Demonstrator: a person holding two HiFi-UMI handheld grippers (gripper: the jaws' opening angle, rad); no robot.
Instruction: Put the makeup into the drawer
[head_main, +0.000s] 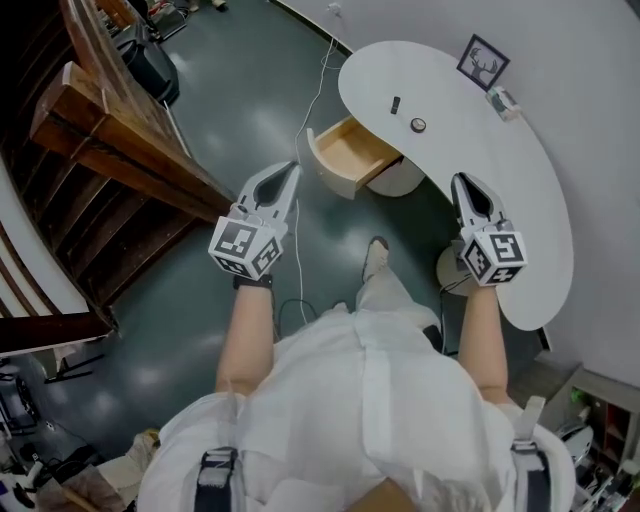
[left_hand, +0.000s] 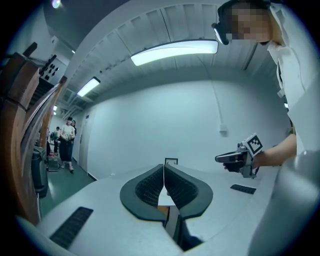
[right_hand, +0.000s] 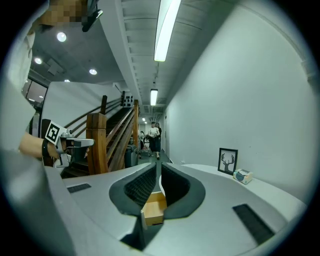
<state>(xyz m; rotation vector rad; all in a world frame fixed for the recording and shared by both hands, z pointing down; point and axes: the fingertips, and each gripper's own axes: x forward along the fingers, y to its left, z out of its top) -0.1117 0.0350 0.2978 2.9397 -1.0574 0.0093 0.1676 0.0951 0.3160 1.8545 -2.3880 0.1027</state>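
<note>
The left claw (head_main: 292, 172) and right claw (head_main: 462, 182) are closed, empty. The round makeup (head_main: 418, 125) sits nearer the right claw, up-left of it.

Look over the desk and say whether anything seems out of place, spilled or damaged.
Nothing is spilled or damaged. Only the wooden drawer stands pulled open below the white desk, apparently empty, while a small dark item and a round item lie on the desktop.
</note>
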